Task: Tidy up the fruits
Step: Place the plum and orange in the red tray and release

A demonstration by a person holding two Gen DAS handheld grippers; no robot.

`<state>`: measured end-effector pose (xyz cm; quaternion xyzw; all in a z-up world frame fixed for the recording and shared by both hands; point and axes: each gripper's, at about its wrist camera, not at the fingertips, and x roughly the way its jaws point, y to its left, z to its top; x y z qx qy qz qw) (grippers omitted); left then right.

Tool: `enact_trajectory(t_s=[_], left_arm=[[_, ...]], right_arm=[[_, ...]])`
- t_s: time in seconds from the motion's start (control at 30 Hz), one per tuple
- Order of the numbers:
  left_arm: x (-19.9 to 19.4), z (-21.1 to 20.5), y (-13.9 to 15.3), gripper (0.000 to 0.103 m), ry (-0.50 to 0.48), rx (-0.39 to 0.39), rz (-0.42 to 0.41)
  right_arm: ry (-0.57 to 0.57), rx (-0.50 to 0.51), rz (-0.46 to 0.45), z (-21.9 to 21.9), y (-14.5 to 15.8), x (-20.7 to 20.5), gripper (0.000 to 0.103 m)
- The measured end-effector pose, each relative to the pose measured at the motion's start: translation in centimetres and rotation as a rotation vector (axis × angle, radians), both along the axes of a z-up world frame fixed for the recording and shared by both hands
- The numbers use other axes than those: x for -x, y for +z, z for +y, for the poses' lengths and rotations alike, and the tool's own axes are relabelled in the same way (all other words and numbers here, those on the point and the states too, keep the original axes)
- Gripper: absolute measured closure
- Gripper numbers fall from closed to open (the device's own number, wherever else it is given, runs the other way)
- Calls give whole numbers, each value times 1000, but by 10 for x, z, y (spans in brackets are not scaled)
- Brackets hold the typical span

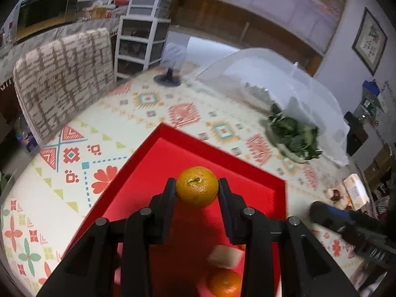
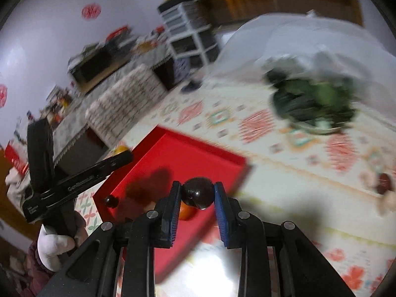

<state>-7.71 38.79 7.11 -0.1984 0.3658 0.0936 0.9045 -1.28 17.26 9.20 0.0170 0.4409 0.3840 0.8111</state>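
Through the left wrist camera I see my left gripper (image 1: 197, 189) pinching a round orange mandarin with a green stem (image 1: 197, 186), both pads pressed on its sides, held above the shallow red rectangular tray (image 1: 222, 153). A second orange fruit (image 1: 224, 283) already lies on the tray floor beneath the gripper, next to a pale blurred block that I cannot identify. A bowl of dark leafy greens (image 1: 294, 133) sits further off on the patterned tablecloth (image 1: 74, 173).

Through the right wrist camera, my right gripper (image 2: 198, 193) clamps a small, glossy, dark round fruit (image 2: 198, 192) between its blue pads, over the tray's near corner. Another small dark fruit (image 2: 110, 201) rests inside at the left corner, and an orange one (image 2: 186, 212) shows under my jaws.

I judge the sorting partly done: some fruits lie in the tray, and the two held ones still need setting down.
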Motion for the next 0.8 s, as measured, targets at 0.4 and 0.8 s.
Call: enact_trajectory(t_s=[0.4, 0.8], left_arm=[[-7, 25, -30, 68, 21, 86, 47], [19, -2, 21, 39, 1, 65, -56]], right_arm=[[58, 95, 93, 77, -59, -20, 72], [29, 26, 41, 48, -23, -12, 63]])
